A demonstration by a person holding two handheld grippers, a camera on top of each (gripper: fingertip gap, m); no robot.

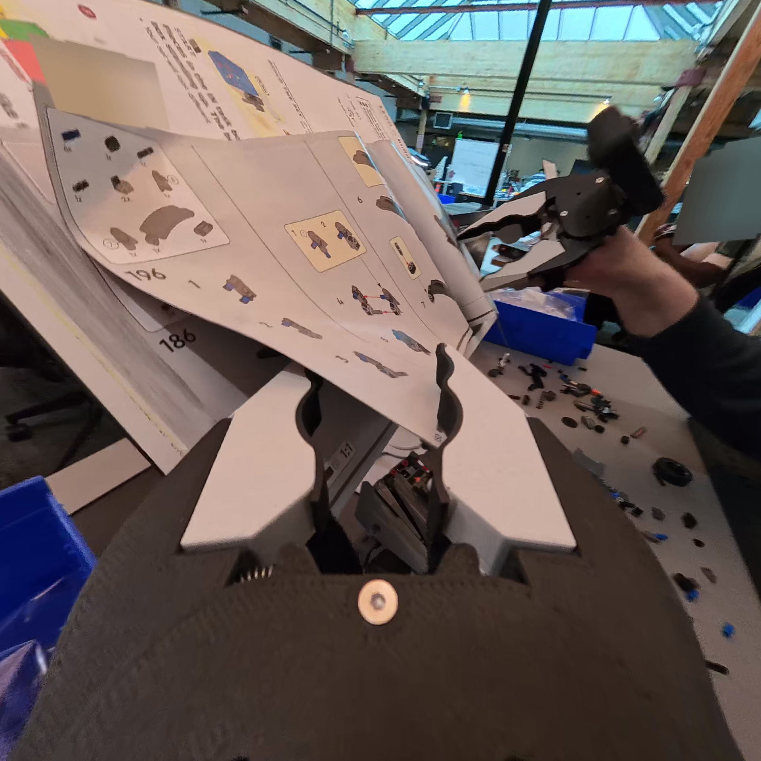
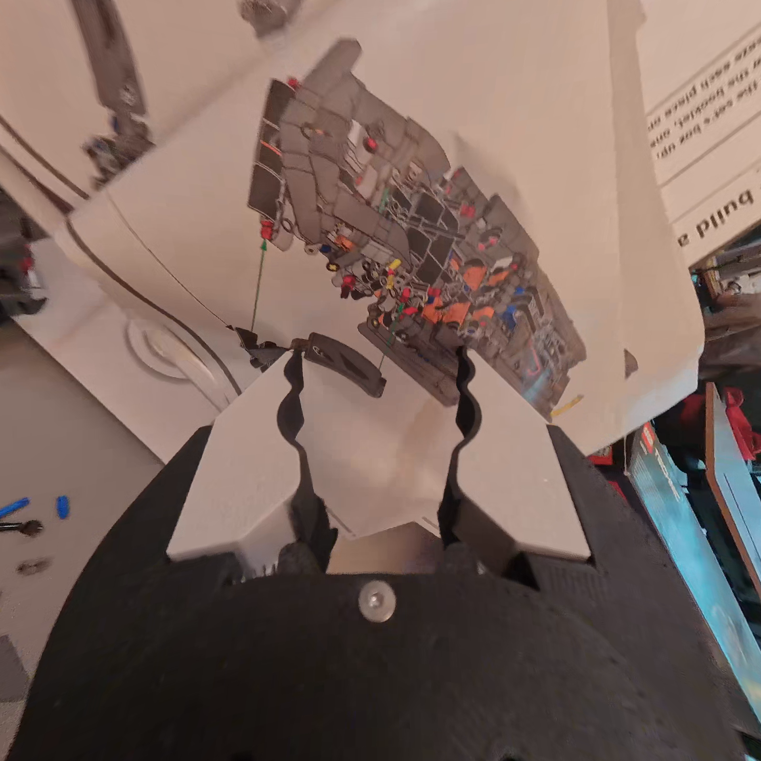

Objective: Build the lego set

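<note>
The instruction booklet [image 1: 288, 230] arches at twelve o'clock over the left gripper [image 1: 376, 383], fingers wide, holding nothing. The right gripper [image 2: 379, 374], at two o'clock, also gapes empty. Loose pieces [image 1: 584, 405] still litter the table [image 1: 642, 374] at three o'clock: much building seemingly remains.

Printed words and step numbers mark the instruction booklet [image 1: 263, 230] and, seemingly, a poster [image 1: 230, 70].

Ceiling: glass skylight [image 1: 535, 20], pale daylight
Beams: light timber [image 1: 514, 61], overhead
Post: black pole [image 1: 519, 103], upright
Far wall: two small lamps [image 1: 465, 92] lit
Tabletop: white [image 1: 659, 535]
Floor: dark [image 1: 41, 432], lower left
</note>
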